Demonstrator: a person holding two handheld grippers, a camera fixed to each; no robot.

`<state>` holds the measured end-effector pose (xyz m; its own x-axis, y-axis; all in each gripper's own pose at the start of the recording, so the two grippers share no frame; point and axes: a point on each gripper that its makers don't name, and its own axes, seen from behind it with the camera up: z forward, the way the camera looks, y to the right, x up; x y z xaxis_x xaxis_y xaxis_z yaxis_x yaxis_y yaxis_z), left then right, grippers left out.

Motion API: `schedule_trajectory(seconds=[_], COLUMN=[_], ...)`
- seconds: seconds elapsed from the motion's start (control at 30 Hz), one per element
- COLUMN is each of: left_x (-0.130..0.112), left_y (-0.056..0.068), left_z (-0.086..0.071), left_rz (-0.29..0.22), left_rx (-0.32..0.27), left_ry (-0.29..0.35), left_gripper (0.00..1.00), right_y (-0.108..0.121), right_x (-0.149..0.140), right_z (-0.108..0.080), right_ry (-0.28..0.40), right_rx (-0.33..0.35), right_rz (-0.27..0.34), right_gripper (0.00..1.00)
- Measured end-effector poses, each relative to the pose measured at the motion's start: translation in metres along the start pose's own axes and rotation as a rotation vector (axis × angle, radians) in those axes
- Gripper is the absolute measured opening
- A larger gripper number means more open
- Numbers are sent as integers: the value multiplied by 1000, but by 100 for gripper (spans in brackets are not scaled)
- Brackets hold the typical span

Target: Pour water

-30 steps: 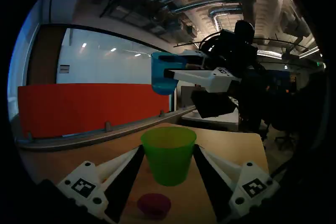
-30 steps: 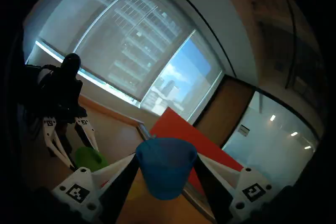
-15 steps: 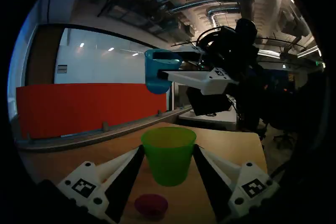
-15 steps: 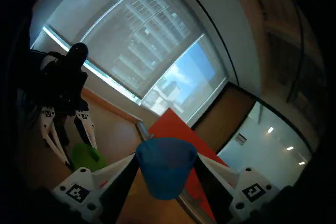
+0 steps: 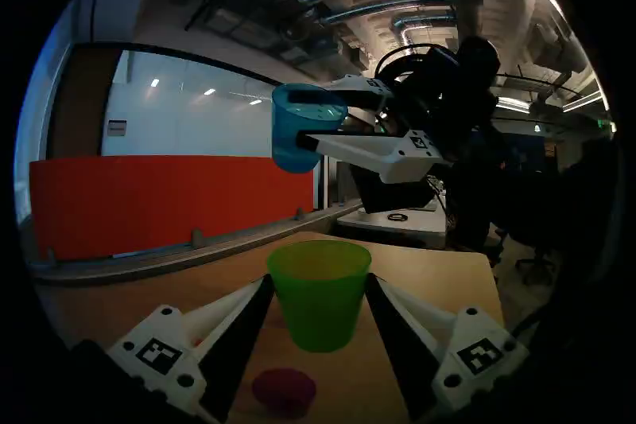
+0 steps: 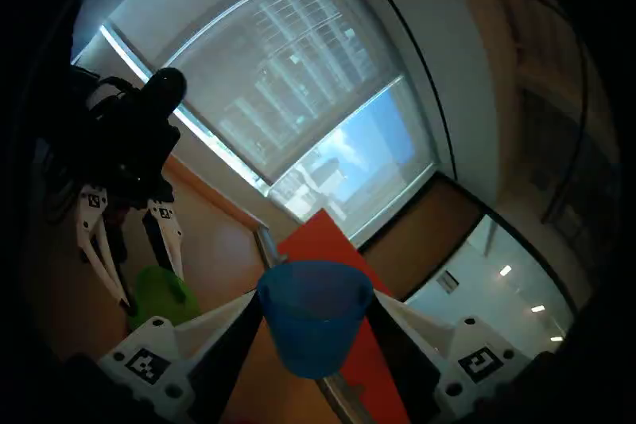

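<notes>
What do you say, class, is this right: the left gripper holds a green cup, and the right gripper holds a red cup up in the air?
Not quite. The right gripper holds a blue cup, not a red one; the left gripper view shows it raised. The left gripper does hold the green cup.

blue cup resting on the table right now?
No, the blue cup is up in the air, held by the right gripper, higher than the green cup.

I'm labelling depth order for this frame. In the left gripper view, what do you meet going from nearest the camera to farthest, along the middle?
Nearest first: small purple object on the table → green cup → blue cup, raised beyond it.
</notes>
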<state>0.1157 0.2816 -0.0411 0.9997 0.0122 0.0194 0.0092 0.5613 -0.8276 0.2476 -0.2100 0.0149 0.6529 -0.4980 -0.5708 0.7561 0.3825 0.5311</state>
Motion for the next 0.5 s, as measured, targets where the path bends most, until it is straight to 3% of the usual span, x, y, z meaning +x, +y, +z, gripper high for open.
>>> schedule_trajectory(seconds=[0.5], left_x=[4], left_y=[-2], left_z=[0], left_rz=[2], left_rx=[-1], left_ry=[1], left_gripper=[84], right_y=[0], right_x=[10], right_z=[3], right_ry=[-1], right_rx=[0], right_rz=[-120], right_gripper=[89])
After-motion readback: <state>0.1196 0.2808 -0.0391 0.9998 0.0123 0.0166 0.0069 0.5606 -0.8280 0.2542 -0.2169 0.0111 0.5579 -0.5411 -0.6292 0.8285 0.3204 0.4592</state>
